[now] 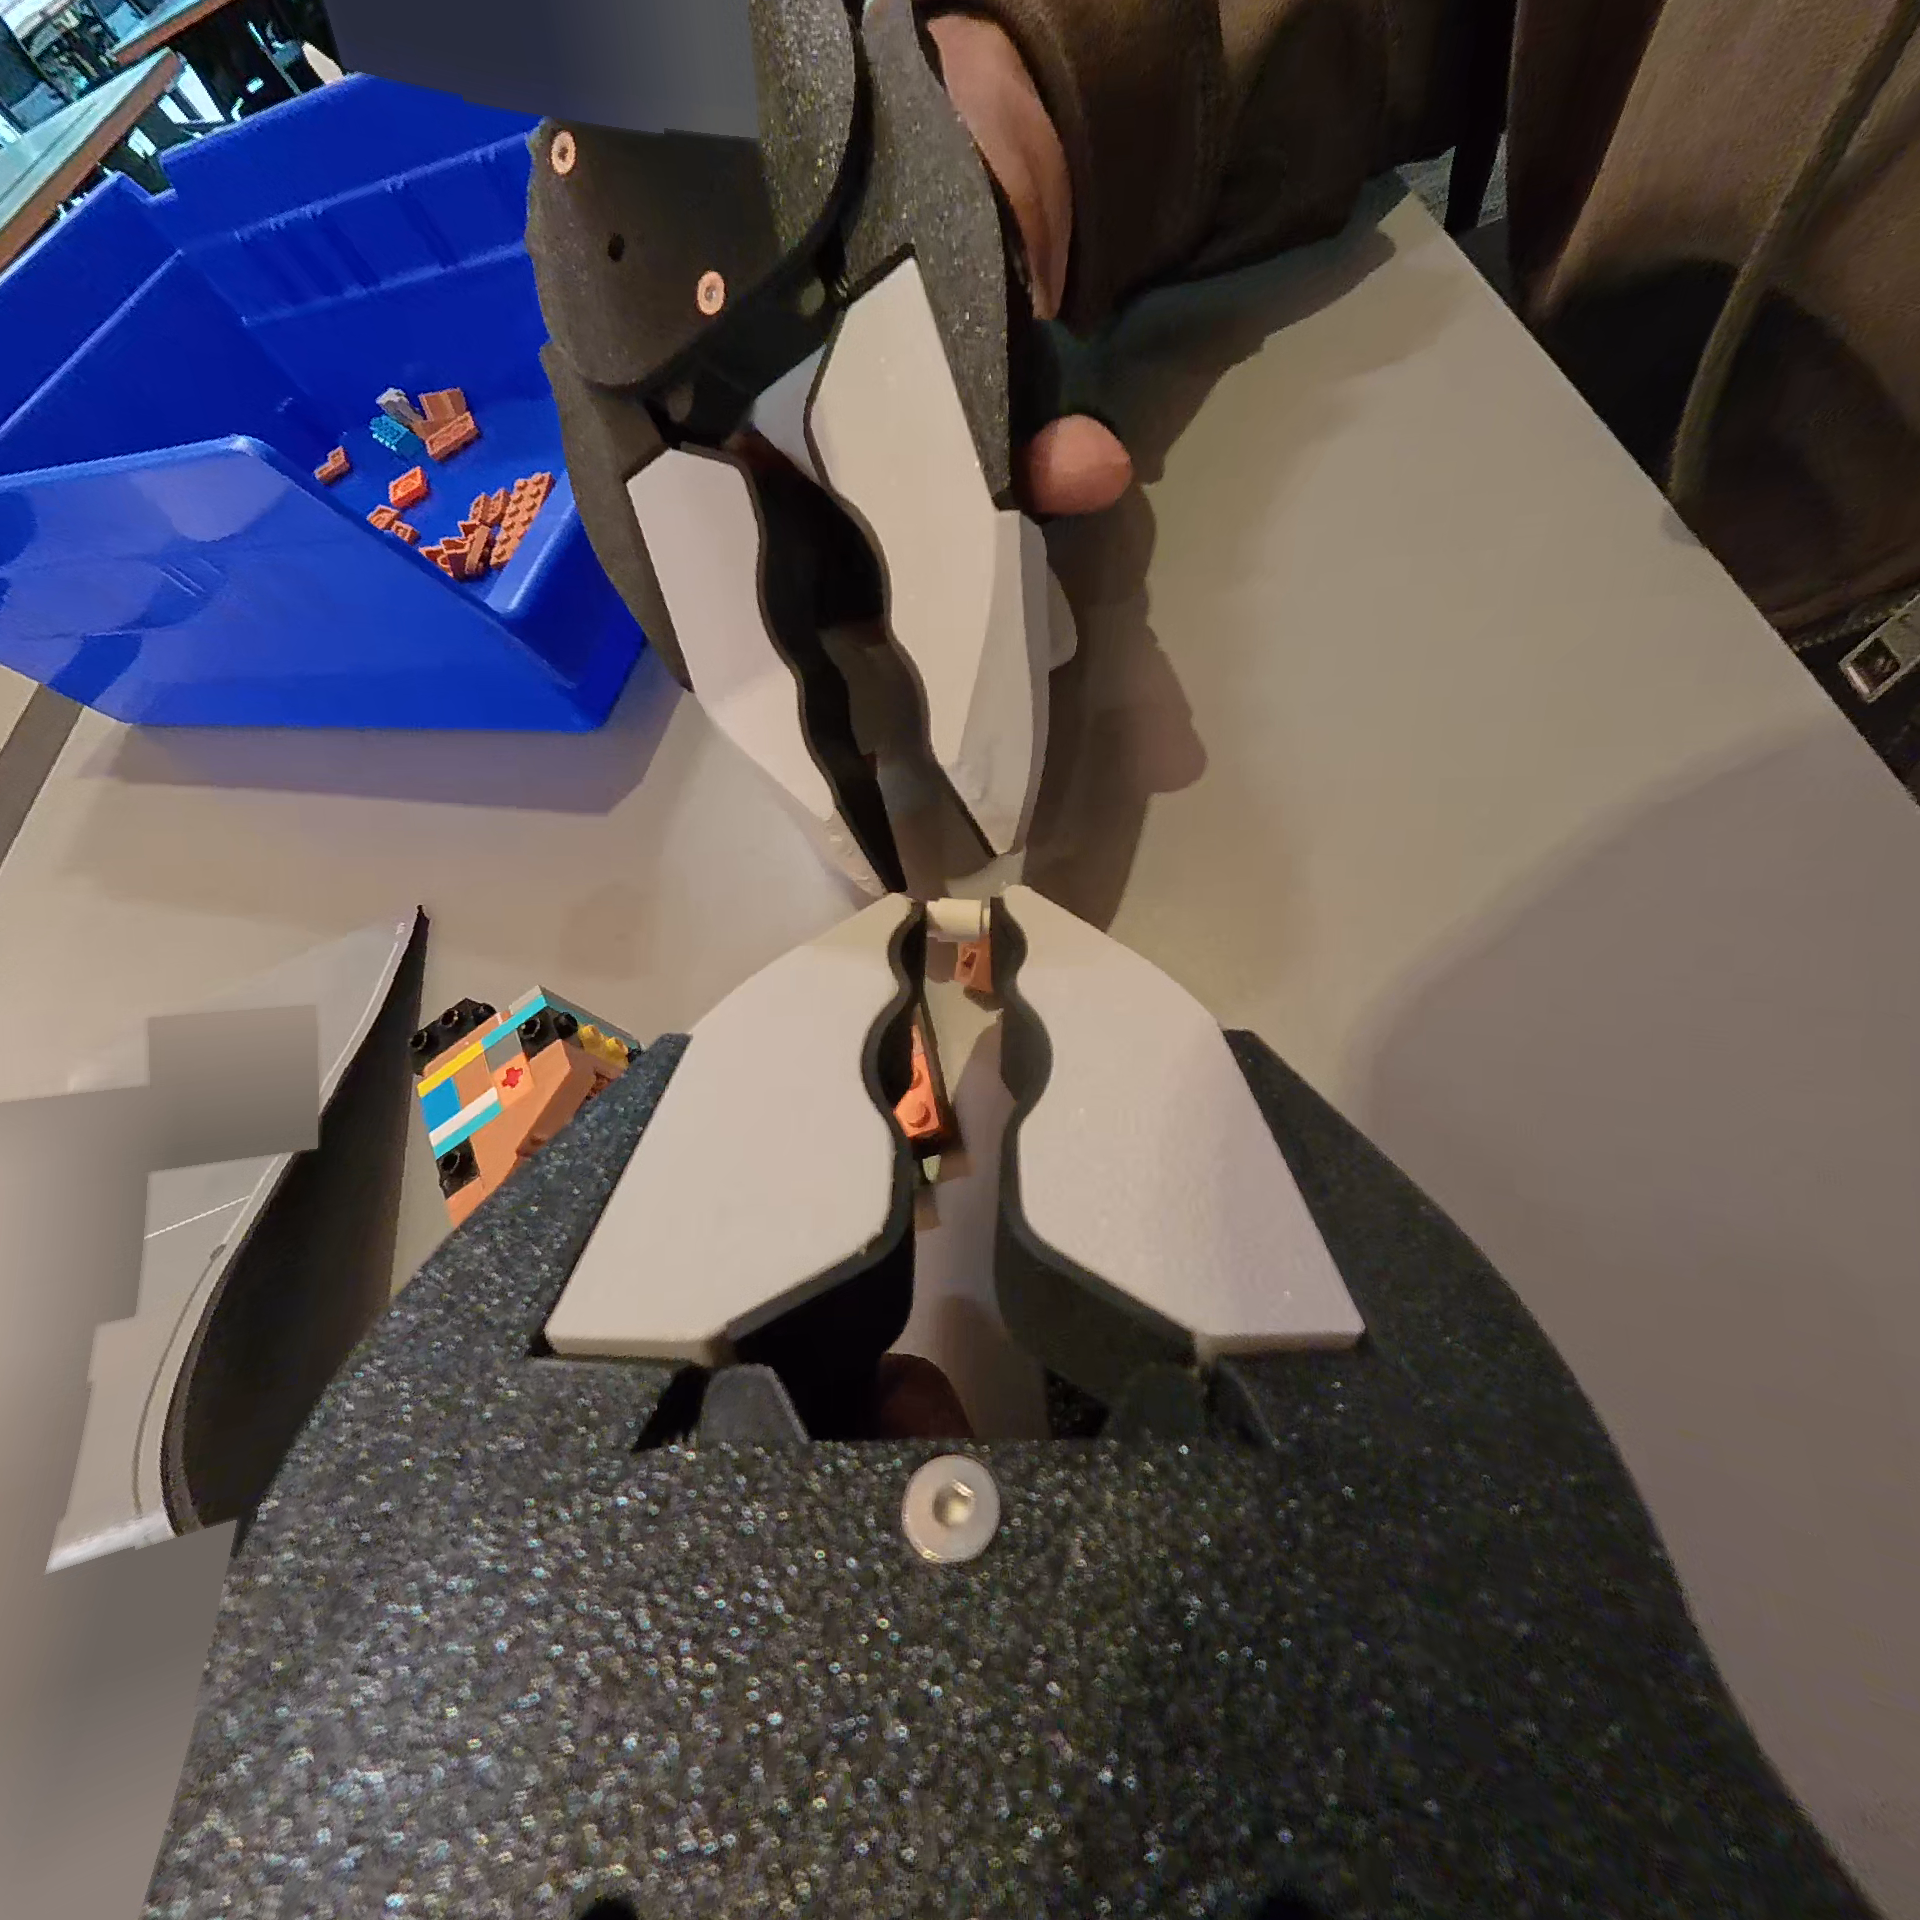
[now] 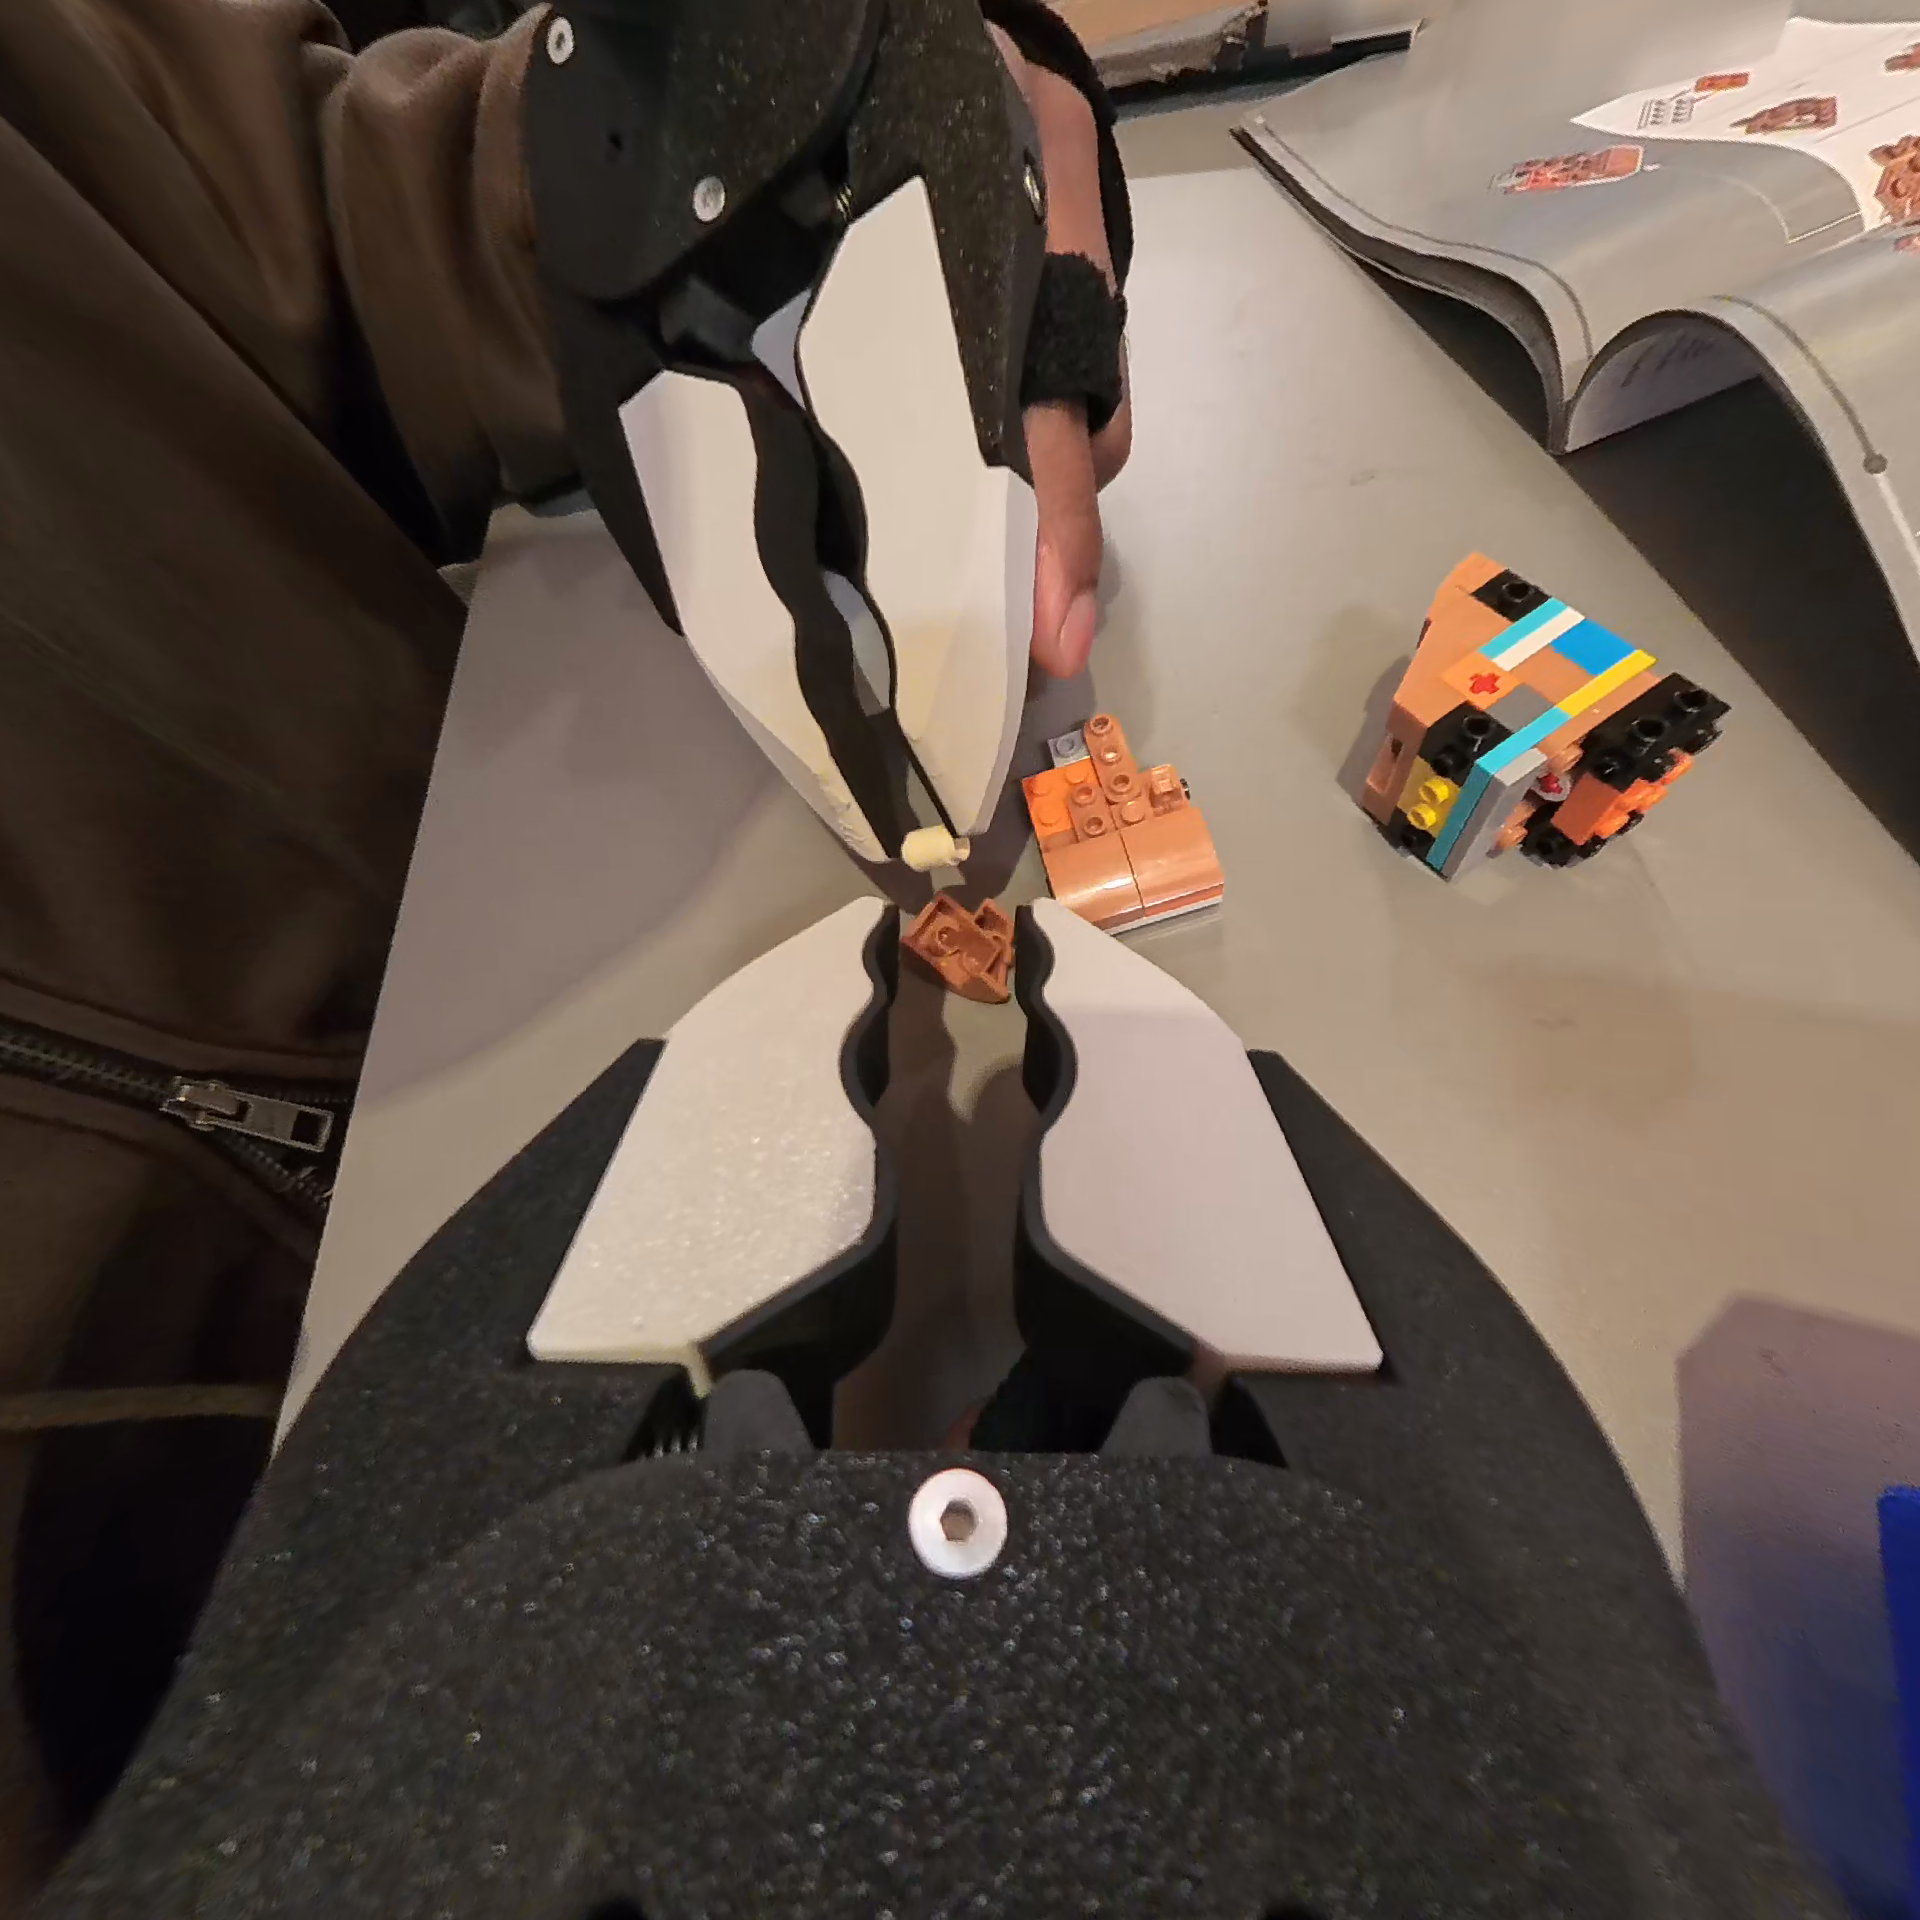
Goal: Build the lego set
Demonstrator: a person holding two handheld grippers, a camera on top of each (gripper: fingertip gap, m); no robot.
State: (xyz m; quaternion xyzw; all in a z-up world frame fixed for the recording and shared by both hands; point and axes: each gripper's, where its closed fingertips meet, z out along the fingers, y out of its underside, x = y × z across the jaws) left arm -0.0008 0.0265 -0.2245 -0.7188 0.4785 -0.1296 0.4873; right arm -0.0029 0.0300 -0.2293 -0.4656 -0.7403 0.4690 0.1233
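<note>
Clamped in the right gripper (image 2: 951, 951), a brown piece (image 2: 961, 948) is held just below the cream peg (image 2: 933, 847) pinched crosswise by the left gripper (image 2: 925, 847).

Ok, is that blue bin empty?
No, the blue bin has loose brown and orange bricks scattered on its floor.

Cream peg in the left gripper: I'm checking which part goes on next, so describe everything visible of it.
The cream peg is a small stubby cylinder of smooth plastic. It lies crosswise, pinched at the very tips of the left gripper, clear of the table, close to the brown piece in the right gripper, seemingly not touching it.
</note>
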